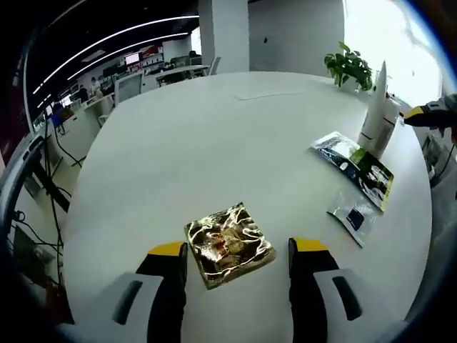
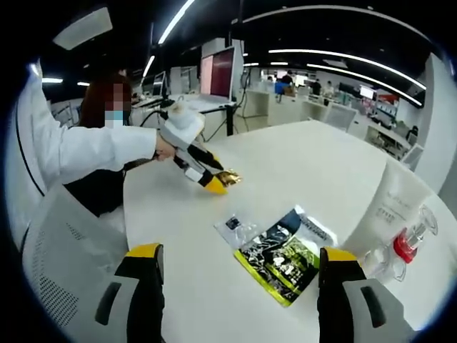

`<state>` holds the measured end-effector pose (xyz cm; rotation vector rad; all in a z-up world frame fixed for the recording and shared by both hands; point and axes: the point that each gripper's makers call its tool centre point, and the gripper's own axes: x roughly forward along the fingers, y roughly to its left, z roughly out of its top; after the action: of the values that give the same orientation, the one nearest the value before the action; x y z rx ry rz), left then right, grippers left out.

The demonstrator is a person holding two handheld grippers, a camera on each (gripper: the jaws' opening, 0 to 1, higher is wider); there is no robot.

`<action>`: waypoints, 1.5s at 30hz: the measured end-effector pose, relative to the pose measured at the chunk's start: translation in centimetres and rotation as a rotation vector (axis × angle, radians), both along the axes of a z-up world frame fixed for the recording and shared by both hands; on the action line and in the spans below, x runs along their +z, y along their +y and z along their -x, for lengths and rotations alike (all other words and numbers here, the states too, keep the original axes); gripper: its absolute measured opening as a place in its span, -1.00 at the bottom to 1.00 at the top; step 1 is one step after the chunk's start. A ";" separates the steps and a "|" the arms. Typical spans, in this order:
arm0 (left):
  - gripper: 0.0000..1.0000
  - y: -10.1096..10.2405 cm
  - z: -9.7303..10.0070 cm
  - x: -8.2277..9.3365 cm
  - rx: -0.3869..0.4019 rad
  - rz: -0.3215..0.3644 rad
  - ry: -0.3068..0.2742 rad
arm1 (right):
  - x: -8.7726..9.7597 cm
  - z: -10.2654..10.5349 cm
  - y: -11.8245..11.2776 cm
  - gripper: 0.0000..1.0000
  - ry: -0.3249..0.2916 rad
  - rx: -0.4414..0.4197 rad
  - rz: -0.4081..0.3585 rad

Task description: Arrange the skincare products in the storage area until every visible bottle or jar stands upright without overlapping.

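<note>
Left gripper view: a crinkled gold foil sachet (image 1: 230,244) lies flat on the round white desk (image 1: 214,136), framed by the left gripper (image 1: 238,259), whose yellow-tipped fingers (image 1: 168,250) stand wide at either side, holding nothing. Well apart, a tall white squeeze tube (image 1: 376,114) stands upright on its cap near a green-and-black printed sachet (image 1: 357,166) and a small clear packet with a dark label (image 1: 353,216). Right gripper view has the right gripper (image 2: 241,257) wide open over the printed sachet (image 2: 285,254), the tube (image 2: 396,207) beside a small clear bottle with a red cap (image 2: 407,243), lying tilted; its contents cannot be made out. Flat foil may slip or crumple when pinched, and a careless sweep could topple the tube. A potted green plant (image 1: 350,66) sits beyond.
</note>
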<state>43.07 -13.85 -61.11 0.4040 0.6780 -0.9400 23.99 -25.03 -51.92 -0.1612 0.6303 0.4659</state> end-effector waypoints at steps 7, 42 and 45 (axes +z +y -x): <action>0.02 -0.5 0.3 0.5 -0.017 -0.011 0.009 | 0.0 -0.1 0.1 0.84 0.001 0.002 -0.004; -0.13 -1.3 3.5 0.8 -0.095 0.066 0.103 | -4.8 -4.2 3.8 -0.17 0.064 0.118 -0.074; -0.13 -1.9 4.6 1.0 -0.127 0.080 0.090 | -4.9 -4.6 4.1 -0.25 0.065 0.117 -0.091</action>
<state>38.45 -15.78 -60.09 0.3384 0.7001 -1.1072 28.57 -20.96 -56.85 -0.0973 0.6645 0.6133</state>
